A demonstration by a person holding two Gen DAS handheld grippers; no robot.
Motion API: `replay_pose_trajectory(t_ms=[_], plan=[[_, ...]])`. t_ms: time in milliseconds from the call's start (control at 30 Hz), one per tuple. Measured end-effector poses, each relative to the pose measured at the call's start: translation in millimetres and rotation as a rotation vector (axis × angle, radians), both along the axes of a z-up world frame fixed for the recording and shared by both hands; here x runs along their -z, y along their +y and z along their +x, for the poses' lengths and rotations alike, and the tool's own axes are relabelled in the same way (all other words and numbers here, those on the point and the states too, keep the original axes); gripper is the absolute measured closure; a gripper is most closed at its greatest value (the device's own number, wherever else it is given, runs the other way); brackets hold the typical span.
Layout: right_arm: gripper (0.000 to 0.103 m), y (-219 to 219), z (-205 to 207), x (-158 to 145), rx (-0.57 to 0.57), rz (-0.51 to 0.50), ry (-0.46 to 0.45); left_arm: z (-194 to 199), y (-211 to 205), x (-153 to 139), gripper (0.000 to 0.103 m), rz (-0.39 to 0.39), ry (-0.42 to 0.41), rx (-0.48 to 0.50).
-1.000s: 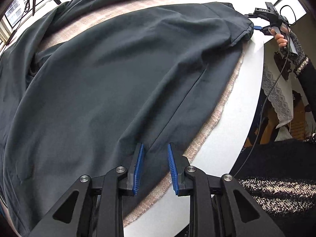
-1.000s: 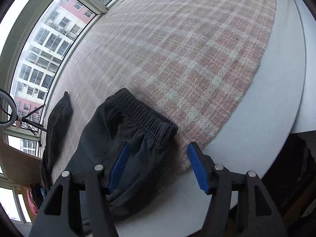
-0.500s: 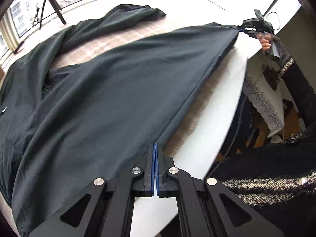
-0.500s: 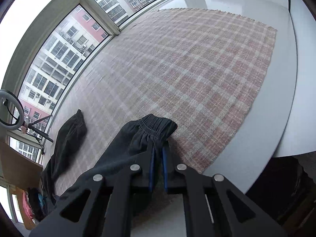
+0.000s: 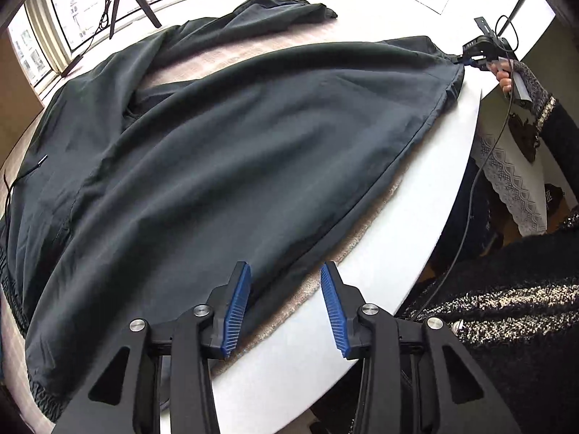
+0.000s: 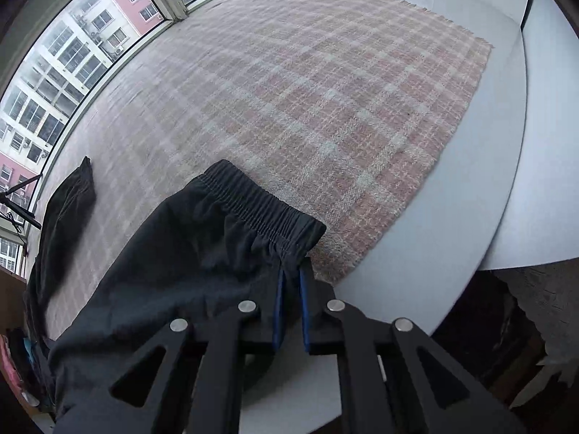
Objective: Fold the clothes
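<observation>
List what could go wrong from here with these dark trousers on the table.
1. The right gripper pinches only a small bunch of cloth below the elastic cuff; a pull could slip it free.
2. The left gripper is open and holds nothing, so the dark trousers may sag or twist if lifted.
3. The trousers lie on the plaid mat; dragging them could shift it toward the table edge.

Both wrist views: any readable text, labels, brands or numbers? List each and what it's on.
None readable.
Dark trousers: no label or print shows.
Black gripper bodies and blue fingers: no markings.
Dark object behind the white lace cloth: a pale mark, too small and blurred to read.
Buildings through the window: no legible signs.
</observation>
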State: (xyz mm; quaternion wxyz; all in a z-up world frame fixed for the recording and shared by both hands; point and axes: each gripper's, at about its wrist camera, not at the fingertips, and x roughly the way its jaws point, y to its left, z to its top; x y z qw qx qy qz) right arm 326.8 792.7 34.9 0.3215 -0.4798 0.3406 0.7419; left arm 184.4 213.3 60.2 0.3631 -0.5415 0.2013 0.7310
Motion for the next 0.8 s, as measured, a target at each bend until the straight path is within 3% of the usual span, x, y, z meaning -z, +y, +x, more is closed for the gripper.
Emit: replay_pose_trajectory(t_ms=[133,233,300,367,467,567,700,733,800], plan=[[0.093,0,-6,-3,0.0,-0.006,-0.001,1,29,13,0.065,-0.044,0.035,0.079],[0.093,-3,-7,-4,0.005,-0.011,-0.002,5,35,24,0.067,-0.061,0.017,0.124],[0.093,-4,-7,-5,0.005,-0.007,-0.006,7,37,28,0.09,-0.084,0.029,0.149],[0.093,-3,-7,-7,0.011,0.0,-0.006,6,35,26,0.103,-0.082,0.046,0.162],[0.096,-7,-6,-16,0.013,0.016,0.022,1,27,11,0.103,-0.033,-0.006,0.152],[0.097,-13,7,-35,0.036,0.016,0.142,4,15,-11,0.103,0.042,-0.082,0.14],[0.095,-14,4,-14,0.024,0.101,-0.088,4,5,-6,0.096,-0.005,-0.141,0.123],[0.095,-14,1,-8,0.014,0.07,-0.121,-1,1,-5,0.096,-0.022,-0.149,0.099],[0.093,-18,1,-20,0.005,0.061,-0.089,-16,-15,-19,0.096,0.0,-0.139,0.014]])
